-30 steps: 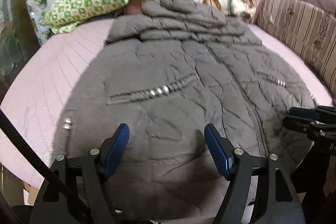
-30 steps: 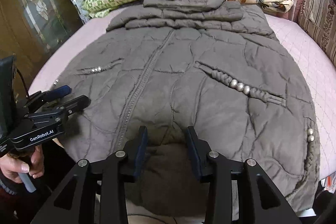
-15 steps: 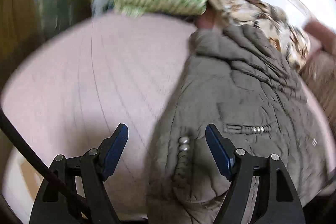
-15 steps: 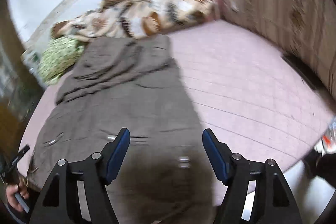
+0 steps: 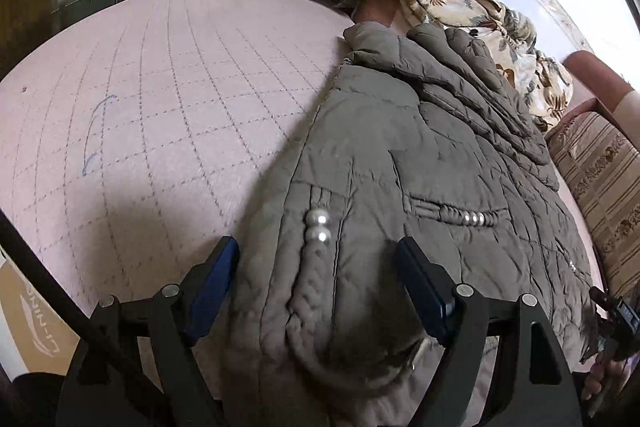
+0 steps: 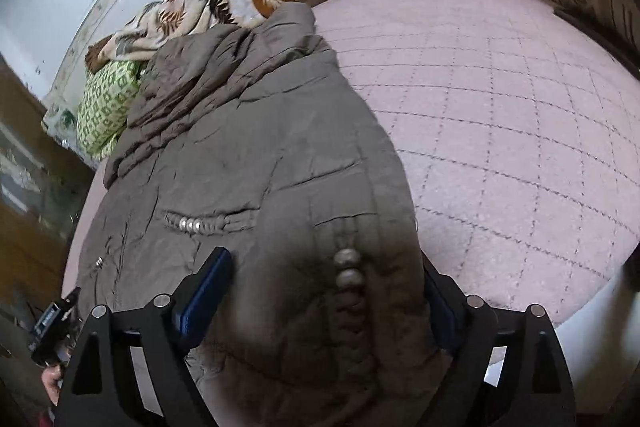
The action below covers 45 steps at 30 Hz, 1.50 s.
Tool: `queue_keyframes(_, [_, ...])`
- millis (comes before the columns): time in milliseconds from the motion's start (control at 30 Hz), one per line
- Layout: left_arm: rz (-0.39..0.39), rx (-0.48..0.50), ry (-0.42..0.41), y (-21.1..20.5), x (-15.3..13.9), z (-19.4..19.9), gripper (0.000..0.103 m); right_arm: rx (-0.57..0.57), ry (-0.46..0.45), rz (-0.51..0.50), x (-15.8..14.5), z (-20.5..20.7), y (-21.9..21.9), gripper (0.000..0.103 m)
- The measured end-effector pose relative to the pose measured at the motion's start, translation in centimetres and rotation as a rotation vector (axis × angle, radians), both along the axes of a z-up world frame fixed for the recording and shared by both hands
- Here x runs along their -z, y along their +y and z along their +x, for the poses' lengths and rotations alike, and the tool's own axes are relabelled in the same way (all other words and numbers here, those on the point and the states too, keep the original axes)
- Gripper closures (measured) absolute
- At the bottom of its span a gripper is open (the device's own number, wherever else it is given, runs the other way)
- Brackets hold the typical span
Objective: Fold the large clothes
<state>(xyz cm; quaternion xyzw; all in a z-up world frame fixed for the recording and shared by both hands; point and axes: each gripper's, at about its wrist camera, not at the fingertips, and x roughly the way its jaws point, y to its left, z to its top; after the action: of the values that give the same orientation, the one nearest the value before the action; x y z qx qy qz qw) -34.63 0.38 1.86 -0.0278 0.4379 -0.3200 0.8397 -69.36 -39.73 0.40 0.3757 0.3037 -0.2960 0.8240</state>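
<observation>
Now the grey coat (image 5: 400, 155) lies flat on the pink bed (image 5: 160, 99), and both grippers, left gripper (image 5: 320, 283) and right gripper (image 6: 324, 295), have just been opening wide astride its near corners, gripping nothing. Closing shallowly, I judge, might pinch only the top layer, so the puffy hem slips.
</observation>
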Motion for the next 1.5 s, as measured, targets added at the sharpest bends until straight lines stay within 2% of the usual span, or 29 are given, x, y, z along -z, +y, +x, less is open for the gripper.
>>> queue_keyframes(133, [-0.025,-0.066,-0.001,1.8,0.0,-0.1,0.023,0.018,0.004,-0.026,0.1,-0.3,0.1,0.012])
queue_keyframes(233, [-0.069,-0.104,0.04,3.1,0.3,0.7,0.023,0.074,-0.046,0.017,0.5,-2.2,-0.8,0.012])
queue_keyframes(300, [-0.075,-0.111,0.045,3.2,0.3,0.8,0.023,0.074,-0.048,0.017,0.4,-2.4,-0.9,0.013])
queue_keyframes(367, [-0.04,-0.094,0.027,2.6,0.3,0.4,0.022,0.073,-0.04,0.001,0.3,-2.5,-0.7,0.013])
queue_keyframes(567, [-0.043,-0.048,0.045,2.5,0.7,-0.8,0.019,0.049,-0.079,0.043,0.7,-3.2,-0.3,0.013])
queue_keyframes(900, [-0.182,-0.083,0.22,5.4,2.0,-2.7,0.019,0.116,-0.224,0.22,2.1,-6.6,1.5,0.013])
queue_keyframes(1000, [-0.175,-0.095,0.222,5.2,2.1,-3.3,0.019,0.127,-0.268,0.287,3.0,-7.2,2.3,0.013])
queue_keyframes(1067, [-0.167,-0.1,0.222,5.0,2.2,-4.0,0.023,0.118,-0.267,0.31,3.5,-6.8,2.9,0.015])
queue_keyframes(1133, [-0.162,-0.113,0.209,4.7,2.3,-4.6,0.027,0.1,-0.257,0.294,3.3,-6.1,3.5,0.022])
queue_keyframes(1167, [-0.143,-0.118,0.185,4.4,2.1,-4.8,0.035,0.104,-0.252,0.268,3.0,-6.0,3.7,0.037])
queue_keyframes(1200, [-0.139,-0.118,0.166,4.3,1.9,-5.0,0.043,0.105,-0.269,0.254,2.8,-5.9,3.9,0.058])
queue_keyframes(1233, [-0.138,-0.103,0.137,4.0,1.5,-5.3,0.051,0.09,-0.279,0.254,2.7,-5.6,3.9,0.064])
queue_keyframes(1300, [-0.101,-0.08,0.08,3.3,1.1,-5.8,0.052,0.086,-0.28,0.209,2.0,-5.4,4.1,0.066])
queue_keyframes(1367, [-0.092,-0.077,0.07,3.0,1.2,-5.7,0.052,0.072,-0.269,0.176,1.6,-4.9,4.3,0.066])
queue_keyframes(1433, [-0.094,-0.091,0.072,2.7,1.7,-5.1,0.052,0.081,-0.242,0.197,2.3,-4.5,4.0,0.065])
queue_keyframes(1500, [-0.084,-0.088,0.056,2.2,1.8,-5.0,0.045,0.095,-0.271,0.237,3.1,-4.3,3.4,0.061])
